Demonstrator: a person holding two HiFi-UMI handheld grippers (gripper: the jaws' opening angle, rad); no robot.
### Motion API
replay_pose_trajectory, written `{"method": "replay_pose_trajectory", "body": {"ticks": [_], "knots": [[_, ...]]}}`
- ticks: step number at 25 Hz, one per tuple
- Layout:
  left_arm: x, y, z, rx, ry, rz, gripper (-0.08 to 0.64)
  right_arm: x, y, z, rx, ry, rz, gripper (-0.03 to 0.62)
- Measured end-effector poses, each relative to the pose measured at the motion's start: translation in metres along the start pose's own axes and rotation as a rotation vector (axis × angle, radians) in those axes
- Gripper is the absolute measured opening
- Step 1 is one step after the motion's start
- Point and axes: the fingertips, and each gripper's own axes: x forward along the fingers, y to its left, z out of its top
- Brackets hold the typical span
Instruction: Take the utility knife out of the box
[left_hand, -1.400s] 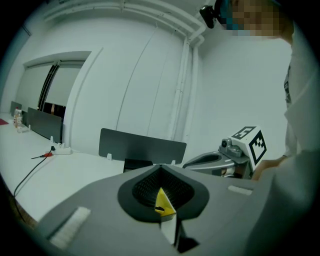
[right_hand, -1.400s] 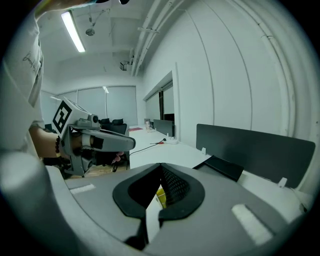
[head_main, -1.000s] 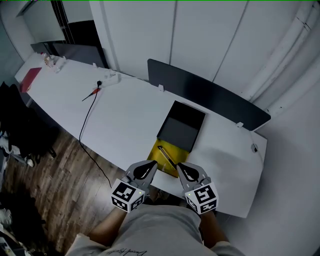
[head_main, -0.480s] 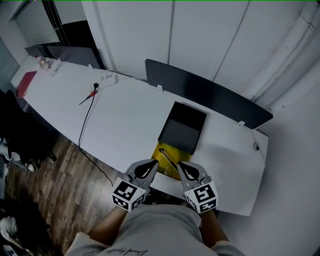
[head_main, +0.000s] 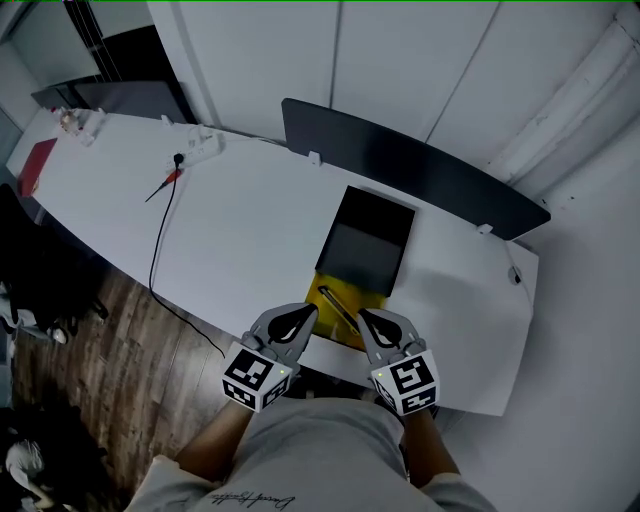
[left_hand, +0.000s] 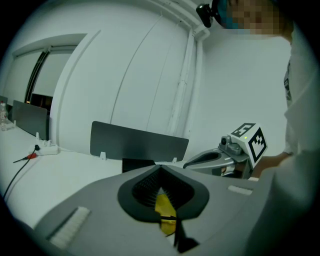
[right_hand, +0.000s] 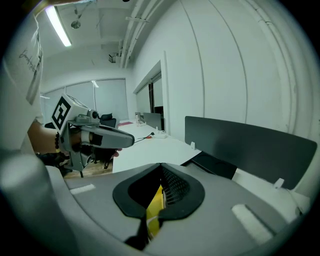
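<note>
Left claw: clenched, tips met with nothing between them, held over the near edge of the bench, just left of the yellow tray.
Right claw: clenched as well and empty, level with the other, just right of the tray.
Box: lying open on the white bench. Its black half sits further back, and its yellow tray touches that half and reaches the near edge.
Utility knife: a slim dark bar lying slantwise in the yellow tray, between the two claws and touched by neither.
Under the tips: in both gripper views a sliver of yellow shows below the closed tips.
Divider panel: dark, upright along the bench's far edge behind the box.
Cable: black, running from a white power strip at the far left, across the bench and off its near edge to the wooden floor.
</note>
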Motion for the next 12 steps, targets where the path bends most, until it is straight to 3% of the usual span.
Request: {"method": "replay_pose_trajectory", "body": {"ticks": [12], "knots": [[0.011,0.01,-0.018,-0.014,0.055,-0.031,0.002,0.016,-0.01,-0.018,0.016,0.061,-0.015,0.015]]}}
